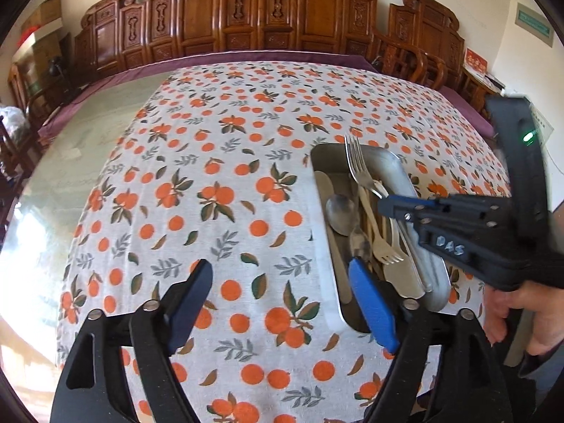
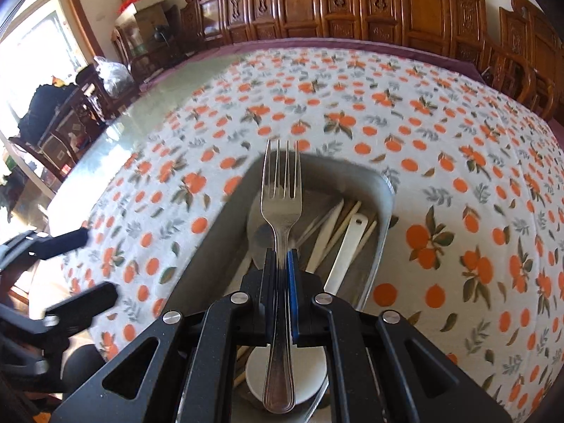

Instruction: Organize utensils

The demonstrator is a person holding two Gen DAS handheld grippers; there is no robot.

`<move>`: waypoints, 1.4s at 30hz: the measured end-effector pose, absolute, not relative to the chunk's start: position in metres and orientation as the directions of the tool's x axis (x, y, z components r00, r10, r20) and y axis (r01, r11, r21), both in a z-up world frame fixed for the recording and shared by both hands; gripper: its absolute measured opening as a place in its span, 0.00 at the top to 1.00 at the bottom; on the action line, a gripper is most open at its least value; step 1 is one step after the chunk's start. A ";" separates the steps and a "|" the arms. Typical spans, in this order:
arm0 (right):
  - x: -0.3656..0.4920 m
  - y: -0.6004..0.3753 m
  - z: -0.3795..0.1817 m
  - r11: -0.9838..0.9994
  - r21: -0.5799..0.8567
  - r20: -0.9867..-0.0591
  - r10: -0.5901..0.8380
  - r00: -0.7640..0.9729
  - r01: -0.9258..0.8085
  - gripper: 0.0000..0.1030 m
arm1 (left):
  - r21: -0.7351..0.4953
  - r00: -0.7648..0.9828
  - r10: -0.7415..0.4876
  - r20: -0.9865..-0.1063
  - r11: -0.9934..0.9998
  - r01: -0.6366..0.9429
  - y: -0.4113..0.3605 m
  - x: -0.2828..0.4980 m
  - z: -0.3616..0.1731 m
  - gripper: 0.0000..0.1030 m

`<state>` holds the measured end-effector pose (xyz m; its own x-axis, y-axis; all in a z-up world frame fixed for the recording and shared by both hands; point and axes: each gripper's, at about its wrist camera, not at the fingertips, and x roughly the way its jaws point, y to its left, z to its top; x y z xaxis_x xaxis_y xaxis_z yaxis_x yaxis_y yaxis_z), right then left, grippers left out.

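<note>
A metal tray of mixed utensils sits on the orange-print tablecloth; it also shows in the right wrist view. My right gripper is shut on a steel fork and holds it above the tray, tines pointing away. In the left wrist view the right gripper grips that fork over the tray. My left gripper is open and empty, low over the cloth at the tray's near left corner. A metal spoon, a white plastic fork, chopsticks and a white handle lie in the tray.
The tablecloth covers the table right of a bare glass strip. Carved wooden panels line the far side, wooden chairs at the far right. The left gripper shows at the left edge of the right wrist view.
</note>
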<state>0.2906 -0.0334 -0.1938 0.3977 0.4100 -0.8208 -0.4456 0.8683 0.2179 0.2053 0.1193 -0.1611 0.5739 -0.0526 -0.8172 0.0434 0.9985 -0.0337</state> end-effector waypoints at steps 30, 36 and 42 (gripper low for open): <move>0.188 -0.162 -0.109 0.921 0.154 -0.668 0.364 0.649 -0.357 0.20 | -0.003 0.652 -0.038 -0.757 0.998 0.056 0.048 0.172 -0.115 0.08; 0.159 -0.199 -0.086 0.948 0.134 -0.629 0.305 0.715 -0.287 0.03 | 0.001 0.696 -0.053 -0.716 0.997 0.078 0.020 0.150 -0.092 0.08; 0.128 -0.222 -0.061 0.957 0.123 -0.581 0.285 0.762 -0.264 0.03 | -0.020 0.736 -0.088 -0.671 0.995 0.100 -0.001 0.124 -0.061 0.08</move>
<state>0.1276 -0.2222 -0.0609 0.7622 0.2845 -0.5815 -0.2635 0.9568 0.1228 0.1244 -0.0007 -0.0609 0.7359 -0.0879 -0.6714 0.1004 0.9947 -0.0201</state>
